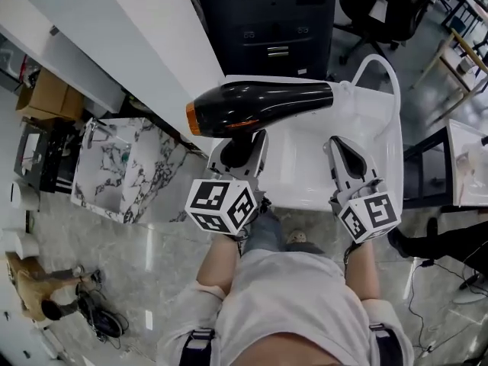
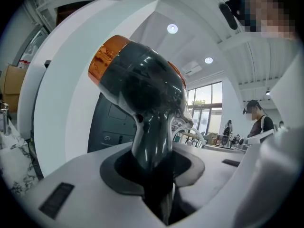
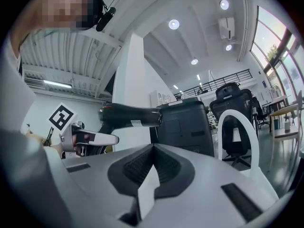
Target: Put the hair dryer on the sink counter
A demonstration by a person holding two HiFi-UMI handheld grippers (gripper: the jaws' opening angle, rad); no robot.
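Surface: marble sink surface (image 1: 156, 175), left of both tongs.
Left tongs (image 1: 241, 148): nearer, grasping black, orange-ended hair dryer (image 1: 259, 105) by its handle; barrel crosswise.
Right tongs (image 1: 343, 152): clenched, empty.

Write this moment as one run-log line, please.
left gripper: shut on hair dryer handle | right gripper: shut, empty | hair dryer: held up, not yet on sink counter
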